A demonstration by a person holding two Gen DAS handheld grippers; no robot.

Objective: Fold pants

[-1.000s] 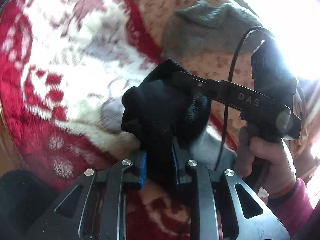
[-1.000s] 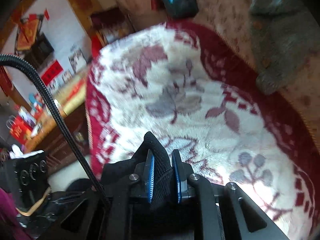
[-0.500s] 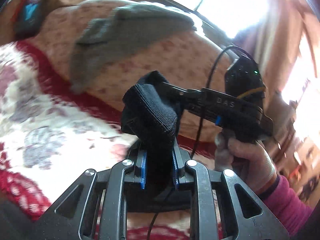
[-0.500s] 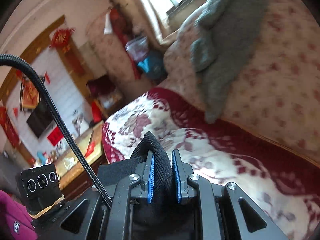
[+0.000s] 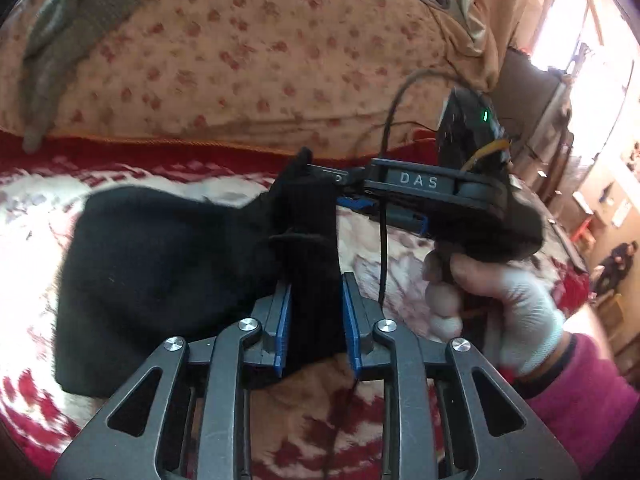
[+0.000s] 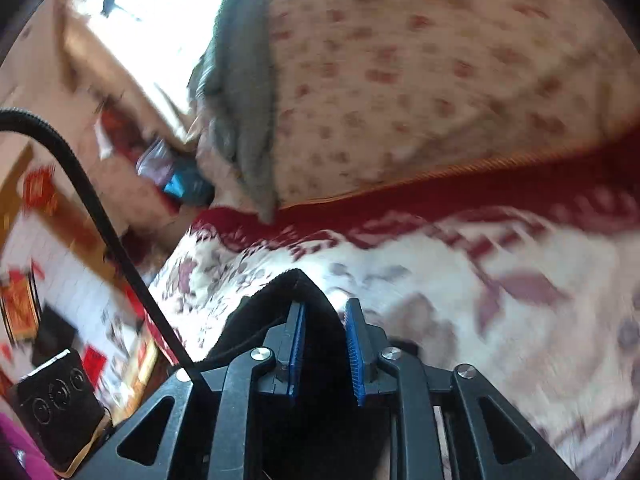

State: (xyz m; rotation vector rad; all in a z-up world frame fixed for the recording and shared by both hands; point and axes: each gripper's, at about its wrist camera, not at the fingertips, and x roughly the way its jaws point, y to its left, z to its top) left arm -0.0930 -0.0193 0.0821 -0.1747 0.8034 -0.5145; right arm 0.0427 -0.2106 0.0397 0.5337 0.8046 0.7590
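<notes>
The black pants (image 5: 168,272) lie bunched on the red and white blanket (image 5: 404,248), near the flowery cushion (image 5: 256,52). The left claw (image 5: 316,320) and right claw (image 6: 325,350) have just been opening, maybe to let go. Cloth sits between their blue pads, which look apart from it. A grey cloth (image 6: 244,92) hangs far back, not in the way.

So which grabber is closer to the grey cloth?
Left gripper, probably: grey cloth hangs on its side; right gripper sits farther across. Both jaws just opened wider, black pants between.
</notes>
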